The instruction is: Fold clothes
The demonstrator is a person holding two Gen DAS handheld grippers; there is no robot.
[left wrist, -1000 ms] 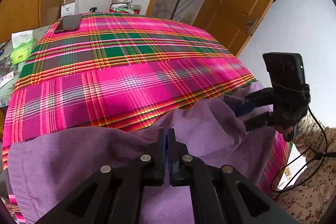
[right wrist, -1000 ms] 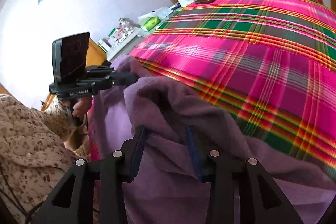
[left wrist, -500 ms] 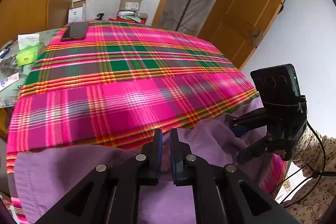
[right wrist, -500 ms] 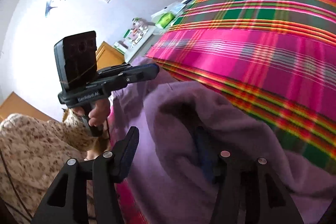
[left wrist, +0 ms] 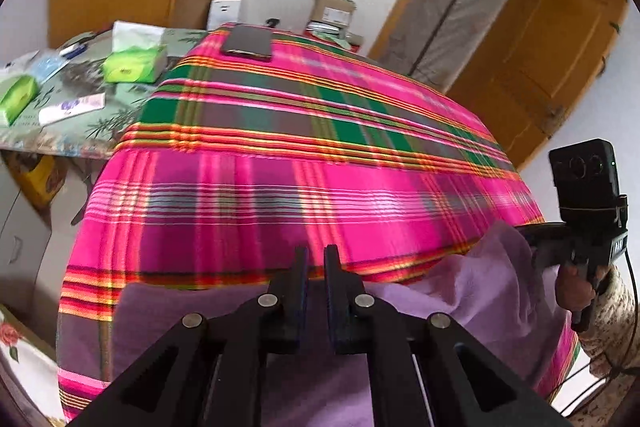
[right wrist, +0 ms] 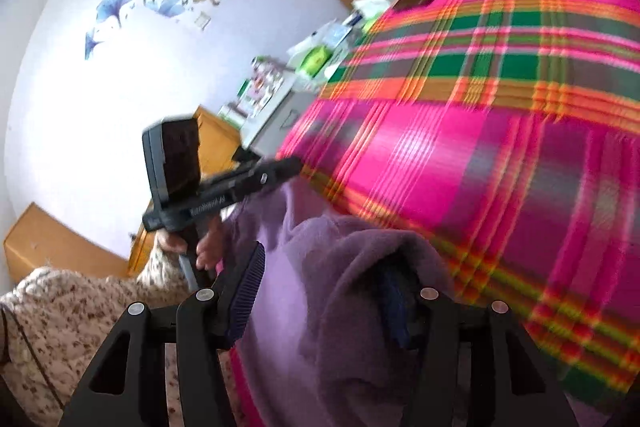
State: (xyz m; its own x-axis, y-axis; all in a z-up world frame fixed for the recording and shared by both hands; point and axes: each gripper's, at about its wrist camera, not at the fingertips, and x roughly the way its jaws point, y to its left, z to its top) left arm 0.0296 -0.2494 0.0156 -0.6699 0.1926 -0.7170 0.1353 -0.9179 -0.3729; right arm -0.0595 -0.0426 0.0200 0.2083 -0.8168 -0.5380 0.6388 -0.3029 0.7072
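A purple fleece garment [left wrist: 472, 303] lies bunched at the near edge of a table under a pink and green plaid cloth [left wrist: 320, 163]. In the left wrist view my left gripper [left wrist: 315, 255] sits above the garment's far edge, its jaws a narrow gap apart with no cloth between the tips. My right gripper [right wrist: 324, 267] is open wide; a fold of the garment [right wrist: 360, 267] drapes over its right finger. Each gripper shows in the other's view: the right one [left wrist: 536, 231] at the garment's right end, the left one [right wrist: 288, 165] at its left end.
A dark phone [left wrist: 248, 43] lies at the table's far corner. A side table [left wrist: 68, 107] to the left holds green tissue packs [left wrist: 134, 63] and small items. Cardboard boxes [left wrist: 332, 11] stand behind the table. A wooden door [left wrist: 552, 67] is at the right.
My left gripper has opened slightly and let go of the garment, lifting above its edge. My right gripper has opened wider. Both views have tilted and pulled back from the table.
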